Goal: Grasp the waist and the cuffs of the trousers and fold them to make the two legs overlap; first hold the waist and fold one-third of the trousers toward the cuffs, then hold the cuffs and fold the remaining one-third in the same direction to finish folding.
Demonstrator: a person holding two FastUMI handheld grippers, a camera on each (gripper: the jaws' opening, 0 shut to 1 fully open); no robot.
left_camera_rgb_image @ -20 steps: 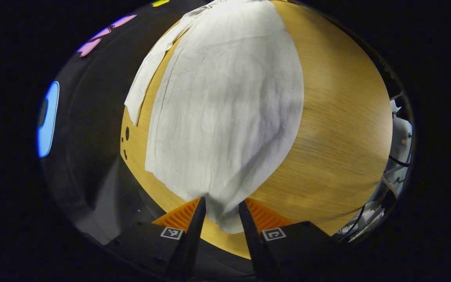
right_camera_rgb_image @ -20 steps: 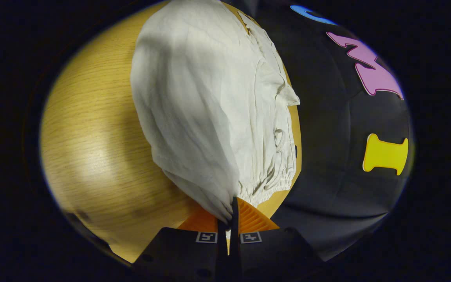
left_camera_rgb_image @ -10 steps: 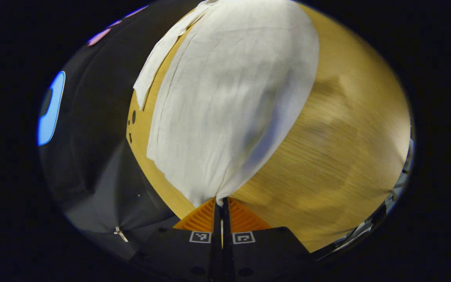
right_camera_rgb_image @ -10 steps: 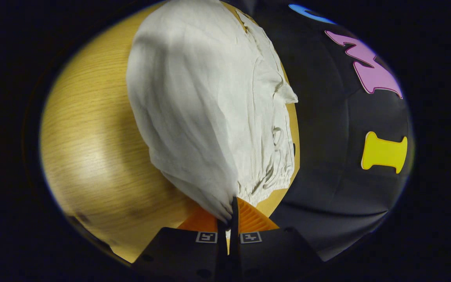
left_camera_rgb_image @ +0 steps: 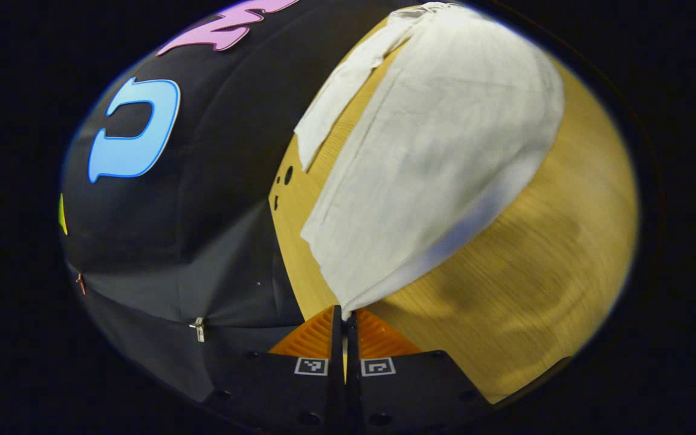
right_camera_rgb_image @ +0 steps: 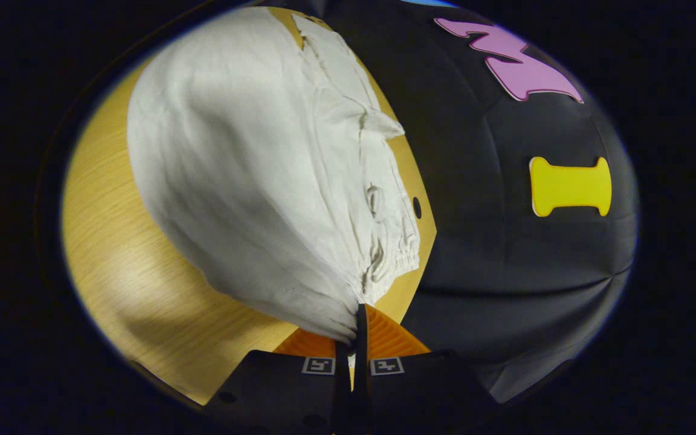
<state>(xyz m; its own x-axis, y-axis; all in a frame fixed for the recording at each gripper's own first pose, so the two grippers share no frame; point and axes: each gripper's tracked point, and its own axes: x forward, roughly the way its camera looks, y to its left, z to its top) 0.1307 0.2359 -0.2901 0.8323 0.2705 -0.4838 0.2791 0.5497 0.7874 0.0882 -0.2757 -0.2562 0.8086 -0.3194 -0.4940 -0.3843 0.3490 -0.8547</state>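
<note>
White trousers (left_camera_rgb_image: 438, 157) lie spread over a wooden surface (left_camera_rgb_image: 541, 290) in the left gripper view, running from the top centre of the frame down to the lower middle, with the booth's black cloth wall (left_camera_rgb_image: 203, 181) taking the left half. A few small dark holes (left_camera_rgb_image: 287, 175) mark the surface near its left edge, just beside the fabric, and a small metal clip (left_camera_rgb_image: 197, 329) sits on the cloth at lower left. A narrow strip of the garment lies apart along the left rim of the surface, toward the top.

At bottom centre the left tool (left_camera_rgb_image: 343, 314) has its fingers pressed together on a corner of the fabric, which rises into a taut point there. The surface to the right is blurred, and a soft shadow falls across it.

In the right gripper view the trousers (right_camera_rgb_image: 251, 175) billow across the upper left and centre of the frame, the gathered elastic waist (right_camera_rgb_image: 399, 260) lying at centre right close to the surface's (right_camera_rgb_image: 124, 284) edge, beside one dark hole (right_camera_rgb_image: 417, 207). The right tool (right_camera_rgb_image: 354, 329) at bottom centre pinches a bunched fold of the cloth near the waist, fingers closed tight on it. The black wall (right_camera_rgb_image: 505, 272) fills the right side.

The far end of the trousers is cut off at the top of both views.
</note>
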